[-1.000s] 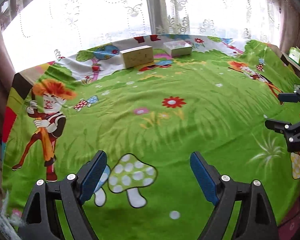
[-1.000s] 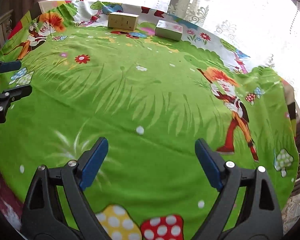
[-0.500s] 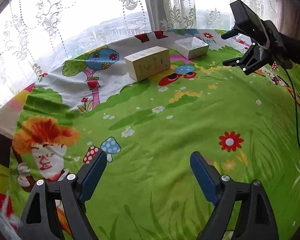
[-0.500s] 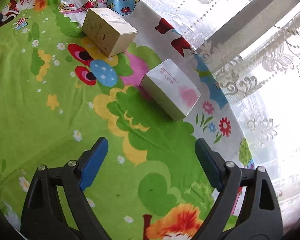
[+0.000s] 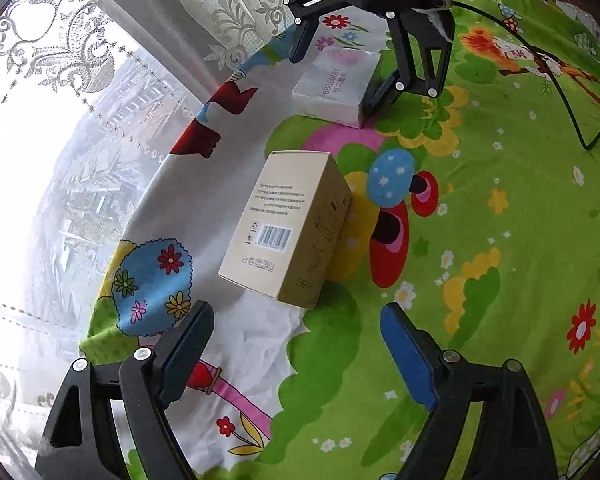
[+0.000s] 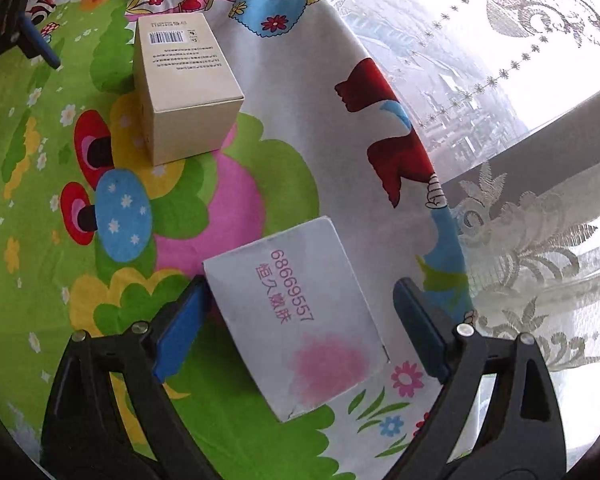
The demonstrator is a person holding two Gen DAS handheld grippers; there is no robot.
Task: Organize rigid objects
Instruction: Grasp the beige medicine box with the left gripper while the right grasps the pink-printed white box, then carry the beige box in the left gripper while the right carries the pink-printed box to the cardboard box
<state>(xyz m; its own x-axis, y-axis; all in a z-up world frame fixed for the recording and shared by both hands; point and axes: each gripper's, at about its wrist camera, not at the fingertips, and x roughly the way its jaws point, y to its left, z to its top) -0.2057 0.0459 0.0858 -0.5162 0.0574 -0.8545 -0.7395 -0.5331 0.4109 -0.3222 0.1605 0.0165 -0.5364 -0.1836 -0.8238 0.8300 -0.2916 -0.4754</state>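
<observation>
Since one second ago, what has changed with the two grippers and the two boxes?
Both grippers came in from the near edge to the boxes by the window. The right gripper now straddles the white box, jaws just opening wider, not gripping. The left gripper stands open just short of the beige box. Neither box moved on the cloth.

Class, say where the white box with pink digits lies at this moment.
In the right wrist view the white box lies between the open right gripper fingers, beside the beige carton.

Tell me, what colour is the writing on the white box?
Pink, above a soft pink blotch on the white box. The right wrist view shows it best.
</observation>
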